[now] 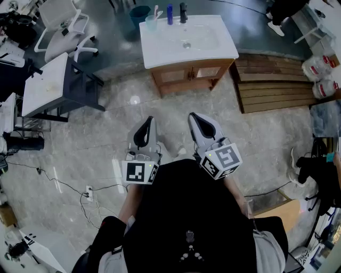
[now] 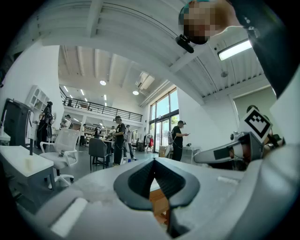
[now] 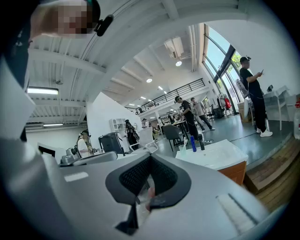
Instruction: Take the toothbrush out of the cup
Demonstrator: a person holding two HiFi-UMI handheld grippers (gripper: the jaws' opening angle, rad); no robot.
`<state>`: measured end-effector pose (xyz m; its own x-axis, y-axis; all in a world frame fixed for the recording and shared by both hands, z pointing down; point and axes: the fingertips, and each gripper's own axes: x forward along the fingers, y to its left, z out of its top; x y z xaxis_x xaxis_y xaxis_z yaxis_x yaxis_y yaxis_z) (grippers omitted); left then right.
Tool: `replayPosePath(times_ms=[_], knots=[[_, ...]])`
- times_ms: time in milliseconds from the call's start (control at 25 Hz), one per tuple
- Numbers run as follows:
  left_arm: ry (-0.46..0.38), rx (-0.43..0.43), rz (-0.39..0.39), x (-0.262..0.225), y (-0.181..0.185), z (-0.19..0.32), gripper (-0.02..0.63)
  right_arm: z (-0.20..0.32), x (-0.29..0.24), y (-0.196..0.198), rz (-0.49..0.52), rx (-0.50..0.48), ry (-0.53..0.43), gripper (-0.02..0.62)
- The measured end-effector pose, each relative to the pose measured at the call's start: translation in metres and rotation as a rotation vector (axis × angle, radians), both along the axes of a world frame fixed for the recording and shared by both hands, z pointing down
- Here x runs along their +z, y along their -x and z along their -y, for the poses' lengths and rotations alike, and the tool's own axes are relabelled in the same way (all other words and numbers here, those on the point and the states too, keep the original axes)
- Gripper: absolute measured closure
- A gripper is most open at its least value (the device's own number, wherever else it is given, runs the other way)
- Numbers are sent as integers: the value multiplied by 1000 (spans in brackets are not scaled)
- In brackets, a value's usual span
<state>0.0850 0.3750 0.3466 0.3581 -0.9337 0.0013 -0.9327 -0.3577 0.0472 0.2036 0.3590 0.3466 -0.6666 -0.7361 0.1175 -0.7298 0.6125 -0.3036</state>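
You hold two grippers, one in each hand, side by side in front of your body, and both point roughly level across the marble floor toward the one sink cabinet. They are well apart from it. The left gripper has its jaws pressed together at the tips with nothing between them. The left gripper view shows the dark pads meeting in front of a hollow gap. The right gripper is also closed tight and empty, its nose leaning slightly toward the left one. Each gripper carries one marker cube, the left cube and the right cube, and a bare forearm runs back from each toward your dark shirt. On the white sink top three things stand in a row along the back edge: one pale cup at the left corner, one blue bottle beside it, and one dark bottle next along. The toothbrush stands in the cup, its pale handle poking above the rim. A second pale handle seems to lean next to it, too small to name. Left of the sink are one white chair and one white table, and to the right lies one stack of wooden planks.
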Motion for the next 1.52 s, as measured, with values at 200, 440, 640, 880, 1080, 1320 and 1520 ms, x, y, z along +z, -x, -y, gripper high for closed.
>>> replayPosePath(times_ms=[200, 440, 640, 880, 1080, 1320, 1520], knots=[[-4, -9, 1, -3, 5, -6, 604, -6, -2, 14, 6, -26, -4, 594], [6, -39, -9, 0, 27, -7, 604, -5, -2, 39, 2, -63, -6, 594], [24, -31, -26, 7, 36, 0, 604, 1, 5, 49, -11, -60, 13, 594], [24, 19, -12, 5, 42, 19, 604, 18, 4, 61, -6, -25, 22, 594], [37, 40, -24, 6, 62, 42, 604, 40, 2, 80, -2, 2, 40, 594], [31, 51, -40, 5, 92, 76, 604, 66, 2, 113, -28, 10, 36, 594], [-5, 69, -31, -2, 117, 100, 604, 90, -2, 147, -44, 2, 14, 594]])
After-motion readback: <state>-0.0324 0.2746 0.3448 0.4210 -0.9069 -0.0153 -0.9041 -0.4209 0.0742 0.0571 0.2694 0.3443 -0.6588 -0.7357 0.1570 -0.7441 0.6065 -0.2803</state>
